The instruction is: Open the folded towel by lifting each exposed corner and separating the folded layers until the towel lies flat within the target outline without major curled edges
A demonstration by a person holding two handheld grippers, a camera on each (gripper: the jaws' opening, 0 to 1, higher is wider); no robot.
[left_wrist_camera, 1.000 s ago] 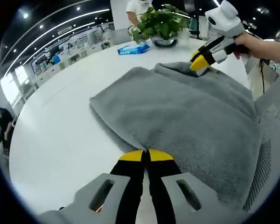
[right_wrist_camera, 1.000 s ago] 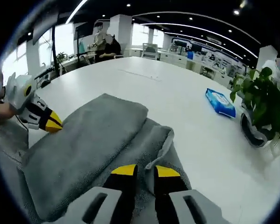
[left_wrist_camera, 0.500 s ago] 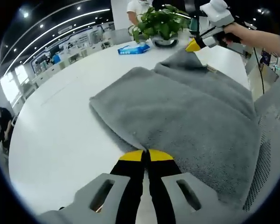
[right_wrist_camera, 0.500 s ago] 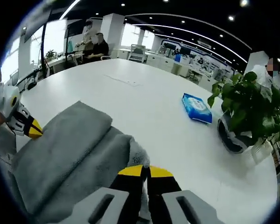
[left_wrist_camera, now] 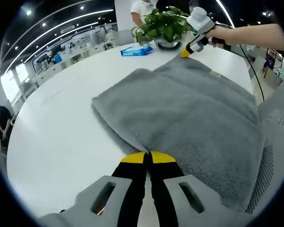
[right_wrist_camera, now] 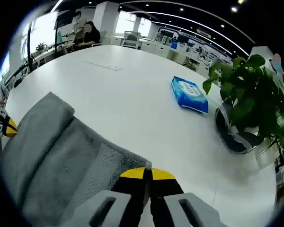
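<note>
Between two closed grippers, left gripper [left_wrist_camera: 148, 157] pinning the near edge and right gripper [right_wrist_camera: 147, 172] clamping a far corner, the towel [left_wrist_camera: 189, 118] lies half-opened on the tabletop [left_wrist_camera: 61, 127], one fold seemingly left.

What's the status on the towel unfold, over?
Left tongs shut on near towel edge. Right tongs shut on far corner, pulled out toward the plant. Top layer still folded. Wipes pack and plant sit beyond, not blocking.
</note>
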